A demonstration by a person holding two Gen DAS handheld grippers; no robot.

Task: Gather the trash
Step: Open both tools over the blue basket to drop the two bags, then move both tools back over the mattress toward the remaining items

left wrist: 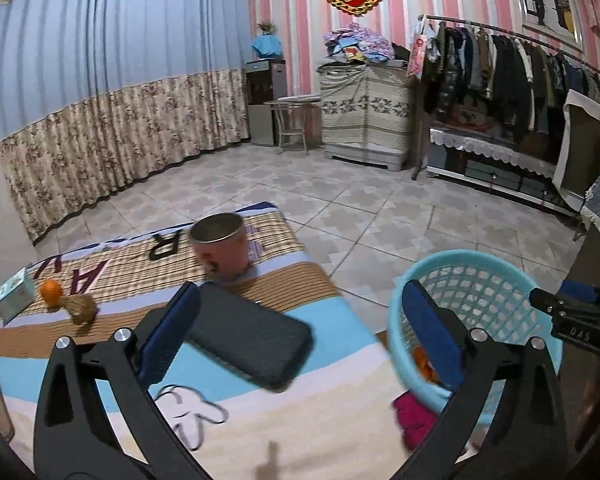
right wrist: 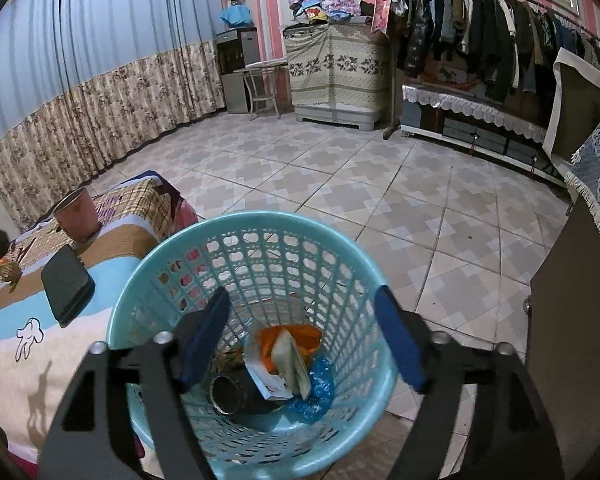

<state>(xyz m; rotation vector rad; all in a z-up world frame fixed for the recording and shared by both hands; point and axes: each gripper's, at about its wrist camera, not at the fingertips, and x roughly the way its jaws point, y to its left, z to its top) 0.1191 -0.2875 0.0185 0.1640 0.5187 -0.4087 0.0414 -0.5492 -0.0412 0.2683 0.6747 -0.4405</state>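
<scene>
Right gripper [right wrist: 300, 332]: jaws wide, nothing between them, poised above the blue basket [right wrist: 148, 272], which holds orange peel [right wrist: 300, 336], paper and a can. Left gripper [left wrist: 300, 328]: jaws wide, empty, over the bed's [left wrist: 320, 420] edge by a black phone [left wrist: 256, 340]. Basket stands on the floor against the bedside.

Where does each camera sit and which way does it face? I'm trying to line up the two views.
Left wrist: on the left gripper, looking down over the bed at the black case; its open fingers and the right gripper's tip show.
Right wrist: on the right gripper, looking down into the blue basket; its open fingers show.
Shared: basket, case, pink cup, clothes rack.
</scene>
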